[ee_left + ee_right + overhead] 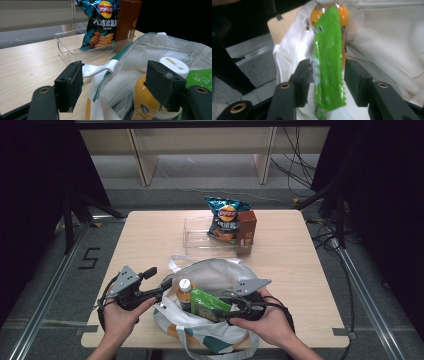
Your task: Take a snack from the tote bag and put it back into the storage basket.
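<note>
I had the white tote bag (220,275) at the lower middle of the high view, and my right tongs (329,82) reached into it from the lower right. Their jaws stood either side of the green snack packet (328,62), which hung edge-on up the centre of the right gripper view. The left pad looked close against the foil, the right pad stood off with a gap, so they were spread, not yet pinching. My left tongs (113,85) at the lower left were also spread, straddling the bag's rim (110,65), with the strap between the pads but not squeezed that I could see.

To do this step well, I judged I should close on the packet squarely across its flat faces, low enough to catch the body and not just the crimped edge, then draw it straight up so it would not drag the orange juice bottle (329,12) behind it. The left tongs would do best to nip the rim and keep the mouth open.

The right gripper view gave me the gap at each pad, which the high view was too distant to show. The left gripper view showed the bottle's white cap (175,66) beside the far jaw. The high view alone laid out the clear tray (197,232) at upper centre, already holding the chips bag (225,217) and the brown carton (246,226).
</note>
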Demonstrator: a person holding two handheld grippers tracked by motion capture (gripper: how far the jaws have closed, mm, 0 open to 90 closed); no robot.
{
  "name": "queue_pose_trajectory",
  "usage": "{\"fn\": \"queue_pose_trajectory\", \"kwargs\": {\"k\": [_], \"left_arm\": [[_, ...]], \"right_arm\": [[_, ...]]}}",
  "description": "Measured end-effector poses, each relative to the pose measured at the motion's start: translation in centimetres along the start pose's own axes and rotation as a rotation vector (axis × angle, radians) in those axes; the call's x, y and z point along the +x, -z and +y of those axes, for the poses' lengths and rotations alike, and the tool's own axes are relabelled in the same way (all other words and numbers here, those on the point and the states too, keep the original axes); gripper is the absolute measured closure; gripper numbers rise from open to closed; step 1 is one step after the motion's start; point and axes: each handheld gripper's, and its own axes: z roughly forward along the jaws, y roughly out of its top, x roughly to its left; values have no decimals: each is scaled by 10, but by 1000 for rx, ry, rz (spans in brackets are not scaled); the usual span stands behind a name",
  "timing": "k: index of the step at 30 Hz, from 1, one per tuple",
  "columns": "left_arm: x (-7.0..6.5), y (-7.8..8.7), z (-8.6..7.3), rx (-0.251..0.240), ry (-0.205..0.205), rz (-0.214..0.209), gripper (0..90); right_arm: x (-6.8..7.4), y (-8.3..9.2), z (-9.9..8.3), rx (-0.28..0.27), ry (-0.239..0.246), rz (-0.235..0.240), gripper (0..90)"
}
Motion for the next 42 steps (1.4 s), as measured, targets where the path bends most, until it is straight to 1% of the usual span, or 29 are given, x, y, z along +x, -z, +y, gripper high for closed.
{"fn": "queue_pose_trajectory", "kwargs": {"k": [1,3,4,6,7,9,12,13,14,15,17,18,19,21,22,24,26,27,30,32,33,35,36,37,38,39,40,41,42], "left_arm": [[0,0,0,0,1,1,298],[0,0,0,3,0,-1,298],[0,0,0,3,0,-1,298],[0,0,0,3,-1,0,298],[0,0,0,1,-1,0,298],[0,0,0,1,-1,1,298],[0,0,0,5,-1,1,298],[0,0,0,4,-1,0,298],[0,0,0,3,-2,0,298],[0,0,0,4,-2,0,298],[0,-2,-1,-3,3,-8,298],[0,-1,0,5,0,1,298],[0,0,0,3,-1,0,298],[0,0,0,2,0,2,298],[1,0,0,5,1,3,298],[1,0,-1,7,1,4,298],[1,-1,-1,-4,5,-5,298],[1,-1,-1,-3,5,-6,298],[1,0,0,4,2,3,299],[1,0,0,4,5,5,299],[1,0,-1,6,3,5,299],[1,0,-1,6,2,3,299],[1,0,-1,4,2,3,299],[1,0,0,3,3,4,299],[1,0,0,4,2,4,299],[1,0,0,4,2,5,299],[1,0,0,4,1,4,299],[1,0,0,5,-1,3,299],[1,0,-1,6,0,3,299]], "right_arm": [[1,-1,-1,-5,-12,3,626],[0,-1,-2,4,18,1,664],[0,0,-2,8,7,-1,684],[-1,0,-3,7,35,-15,712],[0,0,-3,1,32,-26,725],[-2,1,-3,-10,86,-49,755],[-2,4,-4,8,110,-78,775],[-2,3,-4,-4,133,-75,779],[-1,4,-4,-7,120,-92,785],[-1,4,-4,-15,140,-96,793],[-1,6,-3,-13,147,-105,797],[-1,7,-3,-8,138,-104,804],[-1,7,-2,-23,155,-108,816],[-1,9,0,-31,161,-110,823],[-1,11,0,-29,151,-114,833],[-3,11,1,-40,168,-119,845],[-4,13,2,-49,155,-130,851],[-4,15,3,-34,156,-124,851],[-5,20,6,-67,159,-140,854],[-6,25,9,-70,158,-136,857],[-7,25,10,-91,156,-148,857],[-9,28,11,-78,163,-147,858],[-11,29,11,-83,170,-160,858],[-11,30,12,-78,155,-148,858],[-10,30,12,-85,143,-156,858],[-12,32,13,-78,163,-145,858],[-12,31,14,-98,149,-156,860],[-13,33,14,-88,162,-150,861],[-13,34,15,-98,154,-153,863]]}}
